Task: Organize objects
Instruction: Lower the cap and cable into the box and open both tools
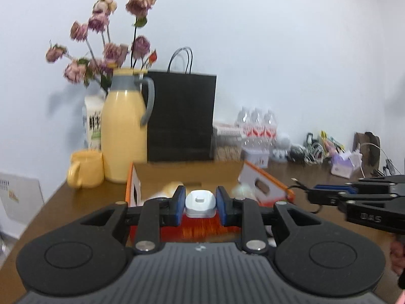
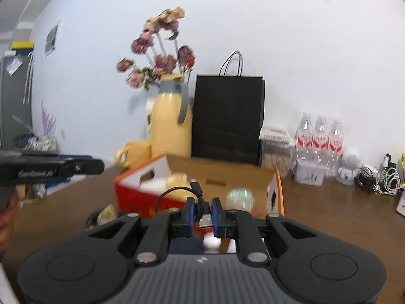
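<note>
Worktop (image 1: pixel 76 202) of brown wood carried an open orange cardboard box (image 1: pixel 202 228) at its centre, its flaps up, with a black paper bag (image 1: pixel 181 116), a yellow jug (image 1: pixel 124 131) of dried flowers and a yellow mug (image 1: pixel 86 168) standing beyond it at the far edge. Over the near wall of the box hung the left claw (image 1: pixel 200 204), pressed onto a small white charger-like plug (image 1: pixel 200 202). To its right the right claw (image 2: pixel 202 212) pinched a coiled black USB cable (image 2: pixel 177 192), one loop and a connector standing free above the fingers. Several things already lay in the box, blurred. The risks, judged from here: the free loop could snag on the raised right flap (image 2: pixel 274 195) as the cable went in, and the smooth plug could slip if the grip eased before it cleared the box wall.
</note>
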The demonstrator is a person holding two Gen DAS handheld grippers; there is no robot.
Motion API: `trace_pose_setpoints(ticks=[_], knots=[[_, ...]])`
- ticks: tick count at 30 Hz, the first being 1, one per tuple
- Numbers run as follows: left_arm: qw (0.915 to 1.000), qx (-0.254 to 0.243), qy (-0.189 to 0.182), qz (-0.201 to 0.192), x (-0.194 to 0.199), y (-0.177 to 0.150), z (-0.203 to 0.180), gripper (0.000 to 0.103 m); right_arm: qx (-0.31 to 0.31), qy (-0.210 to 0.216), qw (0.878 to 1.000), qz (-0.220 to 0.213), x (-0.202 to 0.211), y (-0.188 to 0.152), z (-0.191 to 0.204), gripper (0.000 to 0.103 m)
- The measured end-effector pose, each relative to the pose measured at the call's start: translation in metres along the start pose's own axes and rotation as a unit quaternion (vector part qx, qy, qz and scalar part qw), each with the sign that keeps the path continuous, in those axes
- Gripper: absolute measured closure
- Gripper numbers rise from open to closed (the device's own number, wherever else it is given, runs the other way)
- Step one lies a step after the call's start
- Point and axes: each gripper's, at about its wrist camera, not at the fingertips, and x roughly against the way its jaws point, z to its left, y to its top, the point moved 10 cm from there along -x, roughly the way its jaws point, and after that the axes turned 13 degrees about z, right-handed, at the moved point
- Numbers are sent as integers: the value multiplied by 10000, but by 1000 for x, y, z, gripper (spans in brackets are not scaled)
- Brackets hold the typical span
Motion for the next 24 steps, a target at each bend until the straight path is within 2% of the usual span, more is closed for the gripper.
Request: trace_pose_setpoints(ticks=[8,13,16,19,21,24], knots=[[9995,190,116,-211,-62,57,8,76,-305,-73,9994,-133,-88,63,-12,91],[9969,637,420,-213,-115,83,19,76,-544,-220,9983,-59,-144,88,-30,91],[9967,610,540,-36,-145,86,18,76,-679,-298,9972,84,-172,85,-38,91],[9961,520,665,251,-174,77,19,76,-655,-363,9961,463,-197,67,-43,91],[9948,524,708,505,-188,66,22,76,-694,-386,9948,641,-207,60,-46,91],[9930,570,781,680,-197,56,29,76,-727,-400,9936,762,-210,54,-51,90]])
